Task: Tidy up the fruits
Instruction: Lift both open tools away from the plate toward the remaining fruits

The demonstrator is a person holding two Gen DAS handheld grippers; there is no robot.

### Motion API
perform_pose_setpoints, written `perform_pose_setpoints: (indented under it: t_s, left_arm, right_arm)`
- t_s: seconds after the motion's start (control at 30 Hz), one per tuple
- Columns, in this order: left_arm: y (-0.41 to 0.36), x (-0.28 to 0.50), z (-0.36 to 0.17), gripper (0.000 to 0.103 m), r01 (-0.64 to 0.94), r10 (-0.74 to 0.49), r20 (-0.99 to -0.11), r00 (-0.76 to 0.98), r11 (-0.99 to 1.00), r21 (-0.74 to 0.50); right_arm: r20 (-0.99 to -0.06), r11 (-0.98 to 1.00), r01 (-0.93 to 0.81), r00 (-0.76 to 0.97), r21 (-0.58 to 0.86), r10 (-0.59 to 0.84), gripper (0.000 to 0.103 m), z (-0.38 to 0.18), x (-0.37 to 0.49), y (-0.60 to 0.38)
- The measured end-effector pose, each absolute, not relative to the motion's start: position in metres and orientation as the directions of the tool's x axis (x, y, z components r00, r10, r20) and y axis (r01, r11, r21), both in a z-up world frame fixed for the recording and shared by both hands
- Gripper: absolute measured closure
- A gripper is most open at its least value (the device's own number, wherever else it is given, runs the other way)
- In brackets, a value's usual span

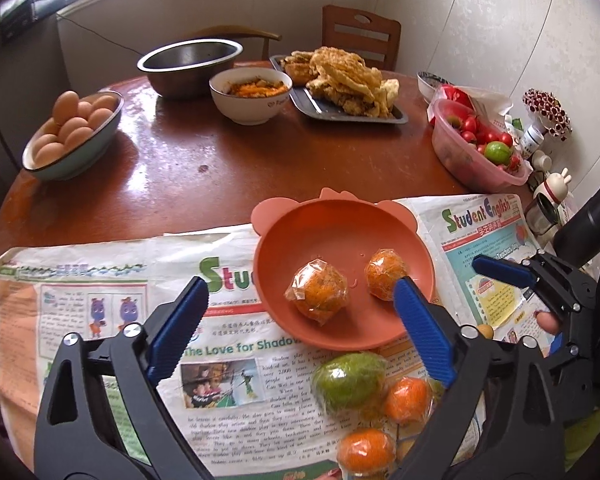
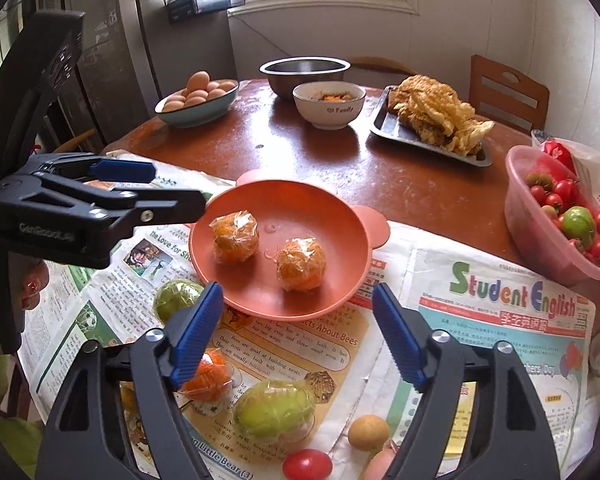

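Now, at the far left of the round wooden table [image 2: 432,184] sits a bowl of eggs [image 2: 198,100], then a steel basin [image 2: 304,74] and a white bowl [image 2: 329,106], then a tray of fried food [image 2: 432,120]; a pink tub of tomatoes [image 2: 556,216] stands at the right edge. Newspaper [image 2: 492,320] covers the near side of the table.

The left gripper [image 1: 300,300] hangs above the paper with its blue fingers [image 1: 180,320] spread wide and nothing between them; its right finger overlaps the near rim of the orange bowl [image 1: 328,224] in the left wrist view. That bowl rests on the paper and holds two plastic-wrapped oranges: the left wrapped orange [image 2: 235,236] and the right wrapped orange [image 2: 300,264], lying near each other but apart.

Nearer than the bowl, loose fruit lies on the newspaper. From left to right in the right wrist view: a small green fruit [image 2: 178,298], a wrapped orange piece [image 2: 210,376] partly behind a finger, a large wrapped green fruit [image 2: 274,410], a red tomato [image 2: 307,465], and a small tan fruit [image 2: 368,432].

The right gripper [image 2: 300,328] hovers over this loose fruit, its fingers [image 2: 398,336] also wide apart and holding nothing, pointing towards the bowl
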State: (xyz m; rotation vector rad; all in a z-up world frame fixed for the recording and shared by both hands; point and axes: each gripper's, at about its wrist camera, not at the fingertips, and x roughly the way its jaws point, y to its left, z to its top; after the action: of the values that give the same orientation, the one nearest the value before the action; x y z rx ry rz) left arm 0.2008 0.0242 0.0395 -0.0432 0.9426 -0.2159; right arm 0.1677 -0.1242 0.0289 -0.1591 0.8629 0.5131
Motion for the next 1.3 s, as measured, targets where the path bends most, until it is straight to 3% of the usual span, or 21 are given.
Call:
perform_pose_setpoints:
  t_s: [0.43,1.3]
  left_arm:
    - [0.033,0.167,0.064,0.01,0.151,-0.188,-0.76,0.622,0.981,-0.119]
    - [0.02,0.109,0.048,0.01,0.191,-0.193,-0.788,0.585,0.977,-0.098]
  right_arm:
    - [-0.71,0.88,-0.474,0.607,0.038,0.357,0.01,0.056,0.147,-0.134]
    - [-0.718,0.868,-0.496,0.612,-0.022,0.331,0.008,0.06,0.101,-0.151]
